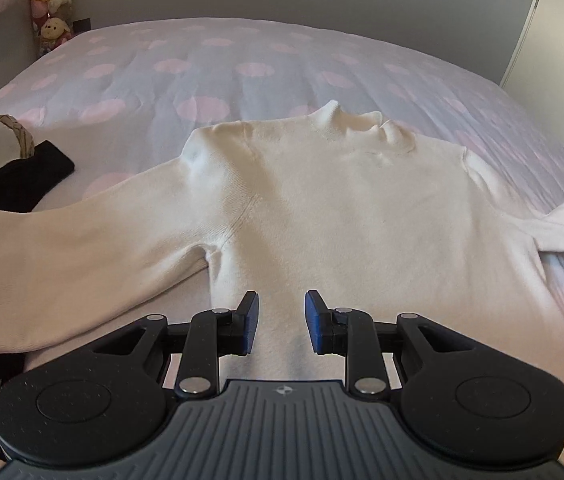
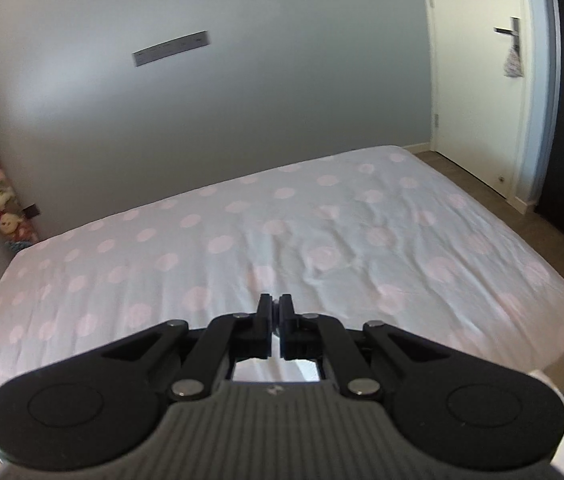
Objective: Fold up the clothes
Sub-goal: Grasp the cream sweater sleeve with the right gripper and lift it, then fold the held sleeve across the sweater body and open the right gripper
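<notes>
Sweater (image 1: 322,200) flat on bed (image 1: 201,64) | left hand-held gripper (image 1: 282,320) above hem, parted

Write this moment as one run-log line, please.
left gripper: open above cream knit sweater | right gripper: shut, raised over pink-dotted bedsheet | fold: not started

- Left gripper (image 1: 281,322): tilted steeply downward, seen from its own wrist camera. The two blue-faced fingers (image 1: 250,320) stand apart with a clear gap; nothing lies between the pads.
- Right gripper (image 2: 276,322): pointed forward and moderately downward, raised well above the surface below it. Its black fingers (image 2: 263,326) meet at the tips, leaving only a thin slit; nothing shows between them.
- No hand, wrist or sleeve shows behind either gripper.
</notes>
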`<state>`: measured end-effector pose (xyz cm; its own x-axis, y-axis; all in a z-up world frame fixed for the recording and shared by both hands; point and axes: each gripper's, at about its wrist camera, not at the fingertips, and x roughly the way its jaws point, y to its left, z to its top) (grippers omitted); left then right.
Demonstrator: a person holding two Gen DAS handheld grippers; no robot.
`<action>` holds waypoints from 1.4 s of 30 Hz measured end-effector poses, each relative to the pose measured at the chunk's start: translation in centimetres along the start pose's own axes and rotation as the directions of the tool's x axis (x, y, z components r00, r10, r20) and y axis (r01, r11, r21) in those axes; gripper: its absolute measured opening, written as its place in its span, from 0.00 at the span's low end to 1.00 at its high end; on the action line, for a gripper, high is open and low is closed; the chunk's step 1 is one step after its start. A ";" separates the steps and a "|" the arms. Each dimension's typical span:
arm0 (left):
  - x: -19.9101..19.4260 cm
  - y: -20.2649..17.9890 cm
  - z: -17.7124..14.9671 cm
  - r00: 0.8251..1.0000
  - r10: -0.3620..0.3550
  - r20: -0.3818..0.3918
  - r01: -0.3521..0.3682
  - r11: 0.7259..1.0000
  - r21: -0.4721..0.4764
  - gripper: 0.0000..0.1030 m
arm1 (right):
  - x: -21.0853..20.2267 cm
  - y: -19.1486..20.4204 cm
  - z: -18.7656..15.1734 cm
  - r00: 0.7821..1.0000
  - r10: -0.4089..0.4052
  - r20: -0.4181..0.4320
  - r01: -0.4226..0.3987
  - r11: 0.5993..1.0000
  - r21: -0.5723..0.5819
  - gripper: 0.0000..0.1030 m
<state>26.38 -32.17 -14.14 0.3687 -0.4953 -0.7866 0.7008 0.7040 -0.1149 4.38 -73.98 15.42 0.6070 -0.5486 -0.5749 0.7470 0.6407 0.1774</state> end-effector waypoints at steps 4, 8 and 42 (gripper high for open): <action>-0.2 1.4 -0.3 1.000 -0.020 -0.006 0.019 0.999 -0.026 0.23 | 0.6 8.5 0.0 0.993 0.119 0.000 -0.119 0.990 -0.075 0.04; -0.7 2.7 0.0 0.999 -0.036 0.019 0.037 0.997 -0.070 0.23 | 1.3 15.3 -0.6 0.977 0.212 -0.020 -0.213 0.970 -0.117 0.04; -0.1 8.2 0.6 0.992 -0.043 0.115 0.069 0.969 -0.236 0.23 | 16.2 28.4 -18.0 0.809 0.438 -0.392 -0.530 0.832 -0.163 0.14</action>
<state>32.52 -26.67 -14.64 0.4056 -0.5804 -0.7062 0.5608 0.7681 -0.3091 30.55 -55.05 -3.24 0.7120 0.0480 -0.7005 0.2558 0.9114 0.3225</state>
